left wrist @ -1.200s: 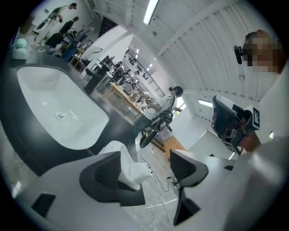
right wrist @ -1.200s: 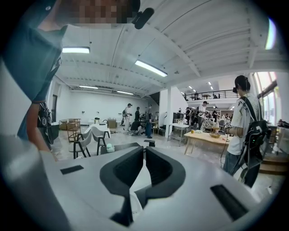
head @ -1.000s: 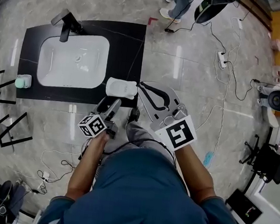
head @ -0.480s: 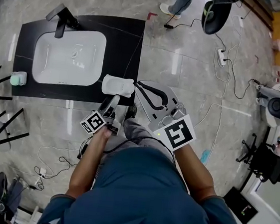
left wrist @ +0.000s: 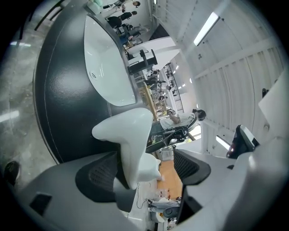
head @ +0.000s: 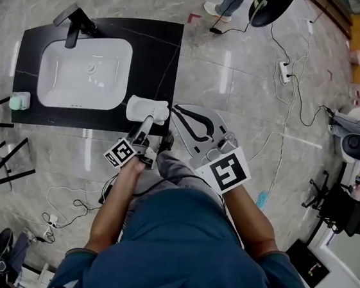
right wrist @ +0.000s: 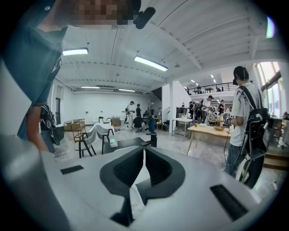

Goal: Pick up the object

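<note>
White object (head: 147, 110) lies on the near right corner of the black bench (head: 159, 47), which stands on a grey marbled floor (head: 239, 76) to the left of the person. A white basin (head: 57, 87) is sunk into the bench left of the object, with a dark tap (head: 74, 21) at its far left corner. The left tongs (head: 145, 124) reach onto the bench's near edge. In the left gripper view their pads stand wide apart around the object (left wrist: 131, 144), which rests against the left pad with a clear gap to the right one. The right tongs (head: 182, 111) hang over the floor just right of the bench, and the right gripper view shows them (right wrist: 143, 158) pressed together at the tips with nothing between. A small mint-green item (head: 19, 100) sits at the bench's near left edge.
</note>
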The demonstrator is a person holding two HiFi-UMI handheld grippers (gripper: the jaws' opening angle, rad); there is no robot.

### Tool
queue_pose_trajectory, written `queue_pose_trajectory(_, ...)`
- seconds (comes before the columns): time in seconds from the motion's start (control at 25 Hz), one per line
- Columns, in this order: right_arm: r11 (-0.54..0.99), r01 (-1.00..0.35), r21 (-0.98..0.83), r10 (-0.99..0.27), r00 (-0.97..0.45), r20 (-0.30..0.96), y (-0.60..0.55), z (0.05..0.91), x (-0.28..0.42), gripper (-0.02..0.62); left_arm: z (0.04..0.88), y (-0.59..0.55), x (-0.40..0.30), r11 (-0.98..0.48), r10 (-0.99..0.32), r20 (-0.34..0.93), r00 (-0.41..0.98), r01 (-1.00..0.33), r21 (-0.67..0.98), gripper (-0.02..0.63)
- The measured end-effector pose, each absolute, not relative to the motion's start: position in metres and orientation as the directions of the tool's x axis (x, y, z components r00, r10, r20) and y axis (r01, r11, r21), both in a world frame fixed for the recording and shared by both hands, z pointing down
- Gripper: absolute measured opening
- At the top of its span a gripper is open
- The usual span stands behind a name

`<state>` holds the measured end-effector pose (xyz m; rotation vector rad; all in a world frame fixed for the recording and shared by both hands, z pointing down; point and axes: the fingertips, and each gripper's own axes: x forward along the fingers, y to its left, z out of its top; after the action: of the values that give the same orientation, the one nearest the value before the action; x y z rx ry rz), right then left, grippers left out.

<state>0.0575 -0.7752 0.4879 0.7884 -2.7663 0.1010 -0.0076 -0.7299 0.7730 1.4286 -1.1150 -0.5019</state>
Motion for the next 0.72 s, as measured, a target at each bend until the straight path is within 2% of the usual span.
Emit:
queue_pose_trajectory(0.52,0.848,-0.53,-0.007,-0.507,-0.816,0.277,-0.78,0.498,0.066,0.015,0.784,-0.751,-0.011,0.22,-0.858,0.329,0.395,-0.297,0.929,0.372)
queue_pose_trajectory(0.6,0.849,-0.528,-0.008,-0.506,-0.817,0.278,-0.781,0.499,0.066,0.015,0.786,-0.752,-0.013,0.234,-0.857,0.339,0.388,-0.294,0.927,0.348)
queue_pose_trajectory(0.72,0.85,-0.526,-0.008,-0.503,-0.817,0.28,-0.781,0.501,0.066,0.015,0.793,-0.75,-0.018,0.267,-0.862,0.35,0.367,-0.258,0.928,0.261)
